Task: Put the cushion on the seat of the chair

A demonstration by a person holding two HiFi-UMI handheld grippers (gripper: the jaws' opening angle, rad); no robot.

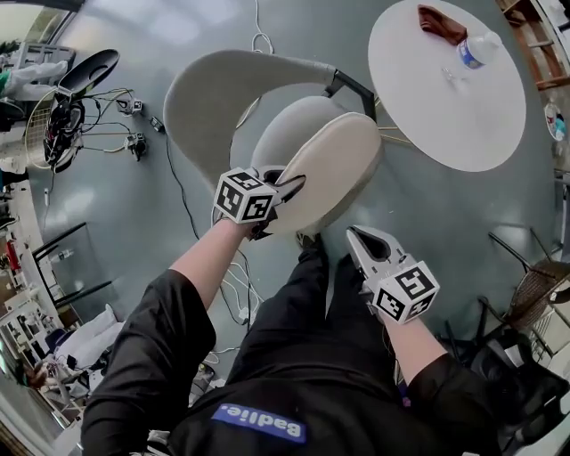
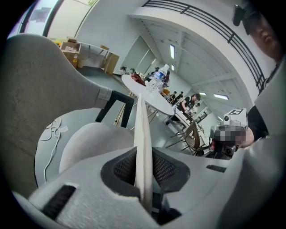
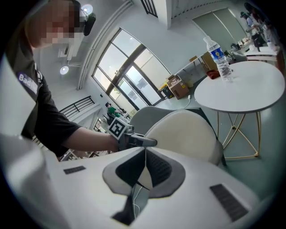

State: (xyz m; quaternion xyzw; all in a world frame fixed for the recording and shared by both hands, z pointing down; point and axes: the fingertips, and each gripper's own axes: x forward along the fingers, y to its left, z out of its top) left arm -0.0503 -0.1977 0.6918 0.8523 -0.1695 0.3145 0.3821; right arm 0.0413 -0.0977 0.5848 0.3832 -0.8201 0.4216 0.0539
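Note:
A round cream cushion (image 1: 334, 165) hangs tilted over the grey seat (image 1: 289, 125) of a chair with a curved grey backrest (image 1: 209, 93). My left gripper (image 1: 287, 189) is shut on the cushion's near edge. In the left gripper view the cushion (image 2: 143, 134) shows edge-on as a thin cream strip pinched between the jaws, with the seat (image 2: 87, 141) below it to the left. My right gripper (image 1: 358, 235) is shut and holds nothing, just right of the cushion above the person's leg. The right gripper view shows the cushion (image 3: 187, 132) ahead and the left gripper (image 3: 149, 142) on its rim.
A round white table (image 1: 445, 107) stands right of the chair, with a water bottle (image 1: 481, 49) and a dark red cloth (image 1: 441, 22) on it. Cables (image 1: 178, 169) trail over the floor on the left. A wicker chair (image 1: 539, 289) is at the right edge.

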